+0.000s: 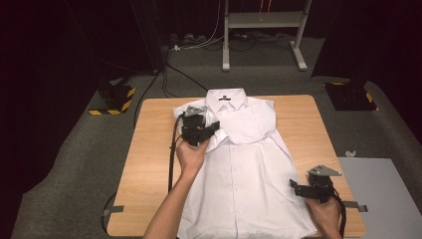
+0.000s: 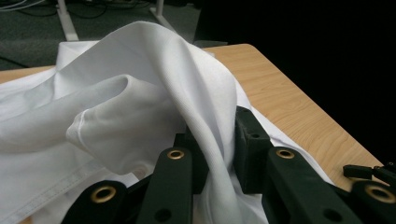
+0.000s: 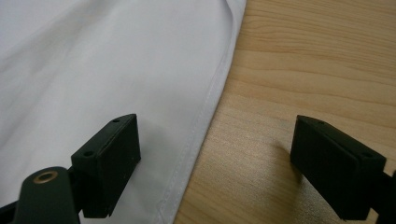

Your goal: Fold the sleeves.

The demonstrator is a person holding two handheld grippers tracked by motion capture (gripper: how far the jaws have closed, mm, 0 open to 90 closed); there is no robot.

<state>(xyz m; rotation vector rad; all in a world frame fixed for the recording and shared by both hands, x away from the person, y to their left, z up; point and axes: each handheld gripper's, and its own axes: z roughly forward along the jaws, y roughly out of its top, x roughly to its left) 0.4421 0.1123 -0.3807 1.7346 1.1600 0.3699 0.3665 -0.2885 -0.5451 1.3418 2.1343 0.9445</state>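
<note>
A white button-up shirt (image 1: 244, 169) lies flat on the wooden table (image 1: 154, 149), collar at the far end. My left gripper (image 1: 215, 125) is over the shirt's upper left part. It is shut on a fold of sleeve cloth (image 2: 140, 70), which rises in a hump between its jaws (image 2: 217, 140). My right gripper (image 1: 294, 188) rests near the shirt's lower right side. It stands open (image 3: 215, 144) astride the stitched side edge, one jaw over the shirt (image 3: 116, 60), the other over bare wood (image 3: 317, 60).
A grey sheet (image 1: 373, 189) adjoins the table's right front corner. Behind the table are a metal stand (image 1: 261, 30), floor cables (image 1: 174, 74) and two yellow-and-black striped bases (image 1: 114, 99). Bare wood (image 2: 280, 93) shows on both sides of the shirt.
</note>
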